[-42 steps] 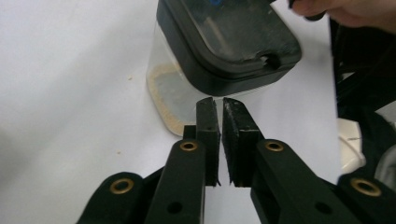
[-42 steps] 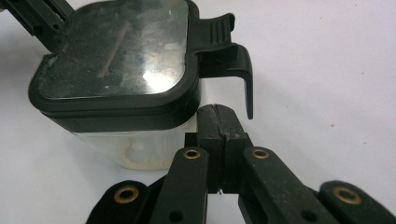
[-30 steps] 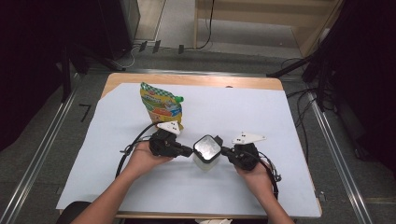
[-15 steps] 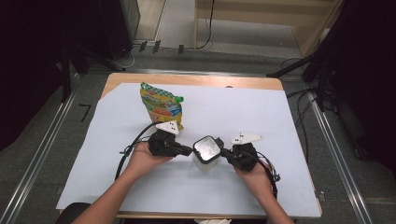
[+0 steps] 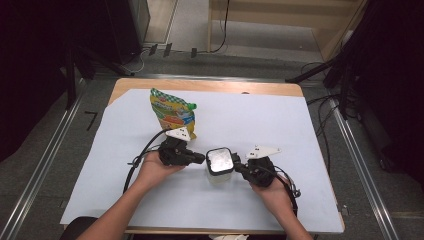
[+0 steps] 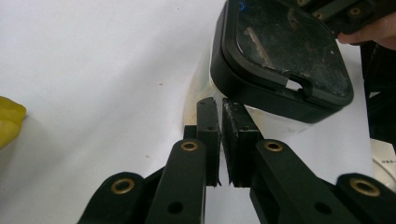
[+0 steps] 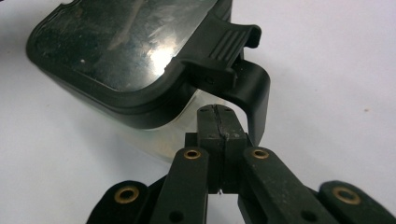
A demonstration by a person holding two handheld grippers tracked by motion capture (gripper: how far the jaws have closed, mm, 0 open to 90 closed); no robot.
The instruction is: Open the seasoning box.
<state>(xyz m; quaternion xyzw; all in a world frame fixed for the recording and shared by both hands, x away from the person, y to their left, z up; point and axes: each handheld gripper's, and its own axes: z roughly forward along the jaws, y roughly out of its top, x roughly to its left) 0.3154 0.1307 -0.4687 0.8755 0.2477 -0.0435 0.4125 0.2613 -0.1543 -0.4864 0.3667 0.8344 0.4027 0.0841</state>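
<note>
In the high view the black lid covers the container (image 5: pixel 220 162), so what lies inside cannot be told, and the reflective panel in the lid gives only glare. The print on the snack bag (image 5: pixel 172 111) is too small to read, and its lower corner is hidden behind the grey plate of the left gripper (image 5: pixel 202 159). The person's forearms are cut off by the bottom edge. In the left gripper view the container's far corner runs off the top edge, a yellow patch (perhaps the bag) is cut by the left edge, and a white label at the right edge is mostly cropped. In the right gripper view the lid runs off the top, and whether the right gripper (image 7: pixel 218 112) touches the clear wall under the latch cannot be told.
</note>
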